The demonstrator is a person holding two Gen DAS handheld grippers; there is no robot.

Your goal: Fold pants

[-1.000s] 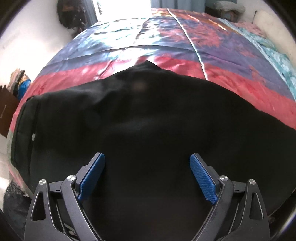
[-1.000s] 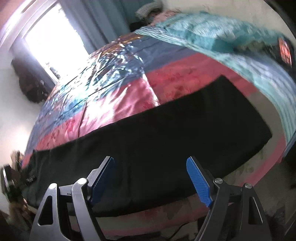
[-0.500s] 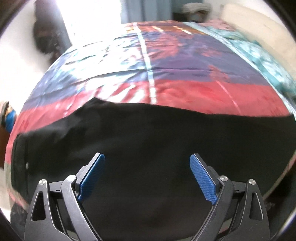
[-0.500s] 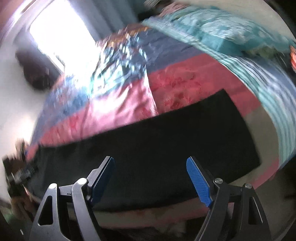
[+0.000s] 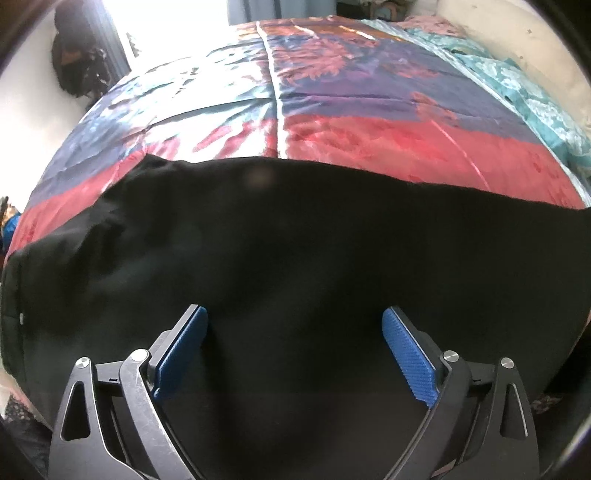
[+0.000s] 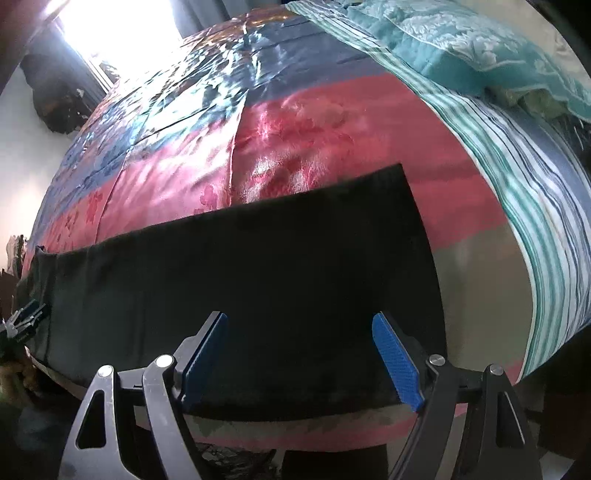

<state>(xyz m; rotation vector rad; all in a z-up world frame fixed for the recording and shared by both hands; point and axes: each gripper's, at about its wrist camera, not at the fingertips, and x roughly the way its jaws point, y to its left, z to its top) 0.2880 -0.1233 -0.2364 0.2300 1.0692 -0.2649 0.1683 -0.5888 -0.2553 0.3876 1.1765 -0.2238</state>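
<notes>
Black pants (image 5: 295, 243) lie flat across the near side of a bed, folded lengthwise into one long band. In the left wrist view their waistband end (image 5: 14, 295) is at the far left. The leg hems (image 6: 417, 236) end at the right in the right wrist view, where the pants (image 6: 258, 266) stretch leftward. My left gripper (image 5: 295, 332) hovers open above the middle of the cloth, nothing between its blue pads. My right gripper (image 6: 299, 339) hovers open above the leg end near the bed's front edge, also empty.
The bed wears a shiny red, blue and purple satin cover (image 5: 369, 110). A teal floral blanket and striped sheet (image 6: 517, 155) are heaped along the right side. A bright window (image 6: 122, 26) and dark bags (image 5: 77, 62) stand beyond the bed's far left corner.
Both views have slid sideways along the pants. The left gripper now looks more toward the pants' middle; the right one sits closer to the hem end. Both stayed open.
</notes>
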